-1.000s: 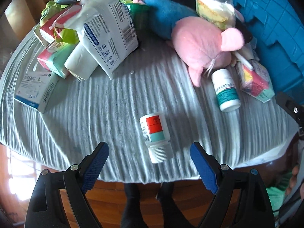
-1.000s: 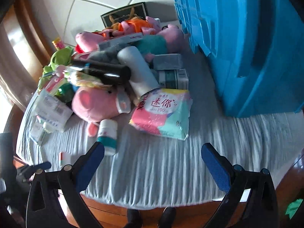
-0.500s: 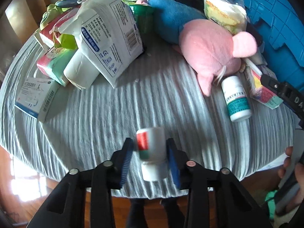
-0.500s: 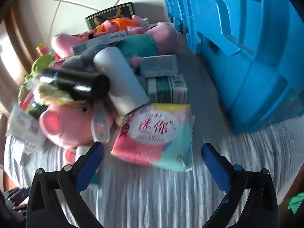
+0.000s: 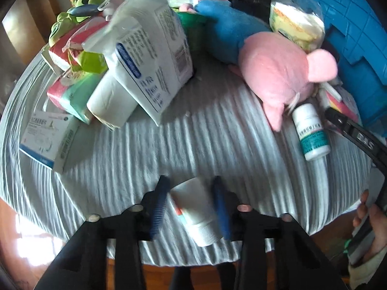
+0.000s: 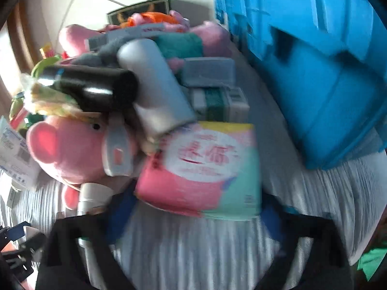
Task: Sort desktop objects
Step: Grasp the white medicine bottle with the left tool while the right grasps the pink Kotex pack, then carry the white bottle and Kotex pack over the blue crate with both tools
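My left gripper is shut on a small white bottle with a red and teal label and a ribbed white cap, held just above the grey striped tablecloth near its front edge. My right gripper is open, its blue fingers on either side of a pink and mint packet that lies on the cloth. A second white bottle with a green label lies beside a pink plush pig. The right gripper's body shows at the right of the left wrist view.
A blue plastic drawer unit stands at the right. A heap of objects fills the back: a white packet, a tissue roll, a white and blue box, a black cylinder, a grey bottle, green and white boxes.
My left gripper closed on the small white bottle and lifted it slightly. My right gripper moved forward until its open fingers straddle the pink and mint packet.
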Motion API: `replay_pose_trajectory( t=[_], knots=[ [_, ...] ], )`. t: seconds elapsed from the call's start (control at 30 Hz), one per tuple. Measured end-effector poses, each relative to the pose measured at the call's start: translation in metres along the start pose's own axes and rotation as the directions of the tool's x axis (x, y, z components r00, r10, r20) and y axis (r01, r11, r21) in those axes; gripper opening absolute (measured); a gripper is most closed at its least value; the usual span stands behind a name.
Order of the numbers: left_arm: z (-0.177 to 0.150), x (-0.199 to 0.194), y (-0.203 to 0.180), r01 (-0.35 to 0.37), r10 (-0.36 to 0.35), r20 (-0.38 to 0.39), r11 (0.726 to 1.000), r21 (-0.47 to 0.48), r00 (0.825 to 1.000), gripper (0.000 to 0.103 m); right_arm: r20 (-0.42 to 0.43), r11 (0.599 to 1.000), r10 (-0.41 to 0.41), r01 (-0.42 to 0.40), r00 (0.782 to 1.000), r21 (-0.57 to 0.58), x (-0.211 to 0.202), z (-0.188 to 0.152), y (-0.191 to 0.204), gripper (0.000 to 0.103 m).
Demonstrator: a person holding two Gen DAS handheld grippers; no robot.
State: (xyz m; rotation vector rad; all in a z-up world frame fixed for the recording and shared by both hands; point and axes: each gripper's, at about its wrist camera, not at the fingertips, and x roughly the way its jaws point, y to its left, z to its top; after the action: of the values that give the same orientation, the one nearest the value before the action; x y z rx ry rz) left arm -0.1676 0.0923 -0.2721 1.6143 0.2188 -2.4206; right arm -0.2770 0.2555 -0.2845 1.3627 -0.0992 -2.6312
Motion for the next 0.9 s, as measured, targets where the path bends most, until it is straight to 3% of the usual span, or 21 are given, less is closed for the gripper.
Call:
replay_pose_trajectory(
  t=[0.27, 0.37, 0.47, 0.63, 0.7, 0.77, 0.9],
  knots=[
    [-0.004, -0.009, 0.0, 0.058, -0.058, 0.019, 0.998, 0.019, 0.998, 0.036, -0.053, 1.0, 0.008, -0.009, 0.999, -0.021, -0.018, -0.018, -0.012, 0.083],
    [-0.007, -0.012, -0.001, 0.083, -0.083, 0.014, 0.996, 0.008, 0.996, 0.047, -0.061, 0.999, 0.011, -0.014, 0.998, -0.04, -0.023, -0.026, -0.014, 0.083],
    [-0.012, -0.017, -0.002, 0.093, -0.093, 0.005, 0.996, -0.009, 0.996, 0.058, -0.059, 1.0, 0.013, -0.014, 0.998, -0.019, -0.025, -0.029, -0.017, 0.087],
    [-0.018, -0.023, -0.007, 0.072, -0.073, -0.014, 0.997, -0.021, 0.997, 0.058, -0.051, 1.0, 0.009, -0.009, 0.999, 0.003, -0.029, -0.032, -0.02, 0.101],
    [-0.02, -0.027, -0.011, 0.065, -0.066, -0.016, 0.997, -0.028, 0.998, 0.052, -0.046, 1.0, 0.005, -0.005, 0.999, 0.0, -0.031, -0.032, -0.02, 0.101],
    [-0.022, -0.03, -0.016, 0.059, -0.059, -0.018, 0.998, -0.032, 0.998, 0.031, -0.032, 1.0, 0.001, -0.001, 0.999, -0.003, -0.034, -0.03, -0.019, 0.101],
    [-0.025, -0.037, -0.026, 0.047, -0.048, -0.021, 0.998, -0.041, 0.999, 0.028, -0.015, 1.0, -0.01, 0.009, 1.0, -0.022, -0.033, -0.024, -0.014, 0.101]
  ],
)
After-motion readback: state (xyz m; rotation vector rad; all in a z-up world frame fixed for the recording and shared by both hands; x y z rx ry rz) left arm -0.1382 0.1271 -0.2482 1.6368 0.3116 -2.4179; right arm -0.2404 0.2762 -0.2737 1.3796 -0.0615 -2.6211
